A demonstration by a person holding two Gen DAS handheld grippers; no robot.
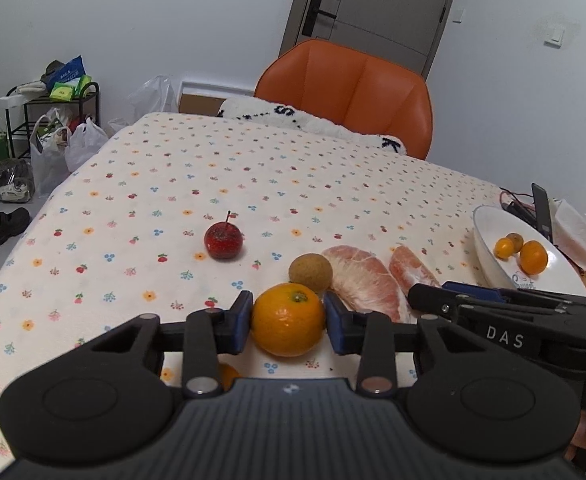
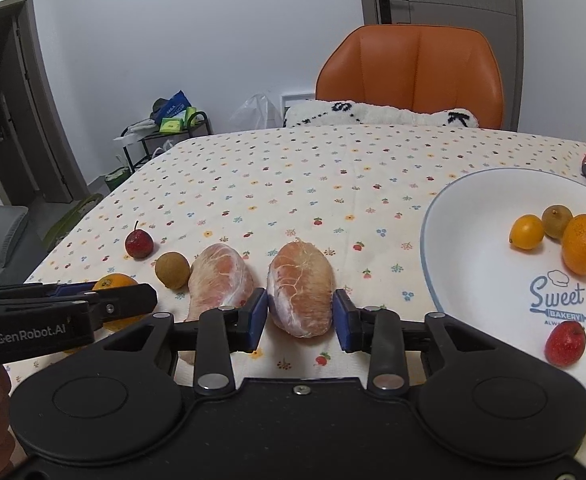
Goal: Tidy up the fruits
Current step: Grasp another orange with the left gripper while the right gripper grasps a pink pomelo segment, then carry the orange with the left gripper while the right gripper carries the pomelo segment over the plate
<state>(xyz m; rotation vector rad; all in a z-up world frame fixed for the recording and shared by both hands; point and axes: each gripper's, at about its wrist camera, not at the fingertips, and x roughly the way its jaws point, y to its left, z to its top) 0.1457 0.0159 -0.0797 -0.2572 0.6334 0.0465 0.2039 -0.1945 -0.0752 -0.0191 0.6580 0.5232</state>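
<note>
An orange sits between the blue pads of my left gripper, which is shut on it just above the flowered tablecloth. My right gripper is shut on a peeled pomelo segment, both pads pressing its sides. A second pomelo segment lies to its left, then a brown round fruit and a small red fruit. The white plate at the right holds two orange fruits, a brown one and a red one. Part of another orange fruit shows under the left gripper.
An orange chair with a fluffy white cushion stands at the table's far edge. Black cables and a dark device lie behind the plate. A rack with bags and shoes are on the floor at the left.
</note>
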